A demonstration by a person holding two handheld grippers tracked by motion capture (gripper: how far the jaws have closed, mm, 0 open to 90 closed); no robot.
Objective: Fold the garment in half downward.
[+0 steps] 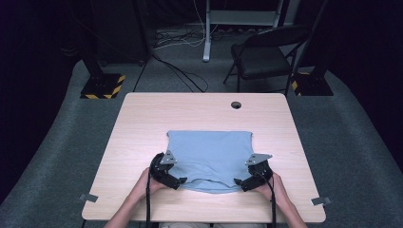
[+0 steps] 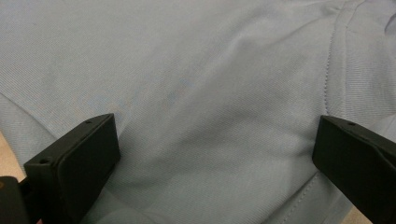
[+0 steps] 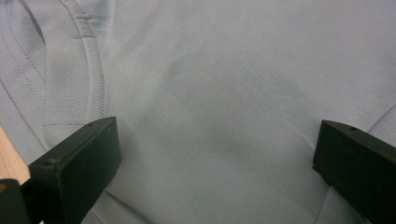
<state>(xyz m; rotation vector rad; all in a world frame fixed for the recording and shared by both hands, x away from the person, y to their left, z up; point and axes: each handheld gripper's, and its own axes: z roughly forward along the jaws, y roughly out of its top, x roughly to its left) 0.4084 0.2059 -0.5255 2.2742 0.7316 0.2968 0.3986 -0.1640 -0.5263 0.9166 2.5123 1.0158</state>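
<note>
a light blue shirt (image 1: pixel 209 159) lies folded flat on the near half of a wooden table (image 1: pixel 142 123), its far edge straight across the middle of the tabletop and its curved collar edge toward the person. the left gripper (image 1: pixel 177 181) sits at the shirt's near left corner and the right gripper (image 1: pixel 240 183) at its near right corner, each held in a hand that comes in from the table's near edge, a cable trailing back from each. a grey three-cornered plate tops each tool. in the left gripper view, the gripper (image 2: pixel 215 154) has its jaws spread wide, one at each side of the frame, with smooth blue cloth (image 2: pixel 196 84) between them and a stitched collar band running down at upper right; nothing is pinched. in the right gripper view, the gripper (image 3: pixel 217 156) likewise has its jaws well apart over the fabric (image 3: pixel 224 84), the ribbed band at upper left and a sliver of tabletop at the lower left corner. beyond the table, on grey carpet, stands a dark folding chair (image 1: pixel 266 52), with a yellow-and-black striped stand base (image 1: pixel 102 85) off to the left. a round cable hole (image 1: pixel 236 105) marks the table's far side.
</note>
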